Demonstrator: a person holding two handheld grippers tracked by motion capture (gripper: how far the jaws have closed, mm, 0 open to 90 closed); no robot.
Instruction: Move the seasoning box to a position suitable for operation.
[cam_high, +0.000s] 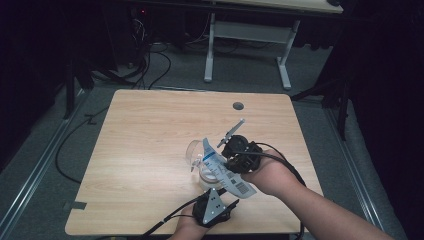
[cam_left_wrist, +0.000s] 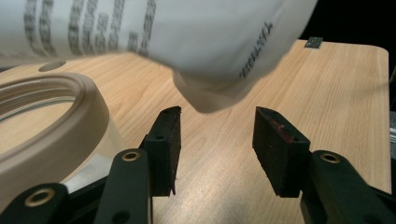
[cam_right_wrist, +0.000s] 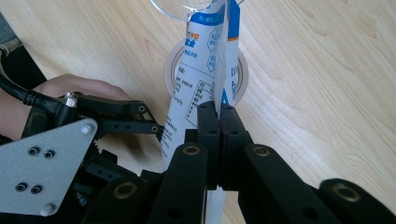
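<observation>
A white and blue printed pouch (cam_high: 223, 170) is held above the near half of the wooden table (cam_high: 150, 130), nearer its right edge than its left, slanting from upper left to lower right in the high view. It is pinched by the right gripper (cam_right_wrist: 218, 116), whose jaws are pressed flat together on the pouch's edge (the printed panel with blue lettering is seen rising past them in the right gripper view). Below the pouch a clear glass jar (cam_high: 206, 176) with a pale rim is stood on the table; in the left gripper view its rim (cam_left_wrist: 56, 116) is seen just left of the jaws.

The left gripper (cam_left_wrist: 217, 149) is kept near the table's front edge, under the pouch's lower corner (cam_left_wrist: 205, 93). Its jaws are parted with bare table between them, and nothing is gripped; the pouch corner hangs just above the gap without being touched by the pads. The grey three-cornered plate (cam_high: 214, 205) on this gripper is seen in the high view.
</observation>
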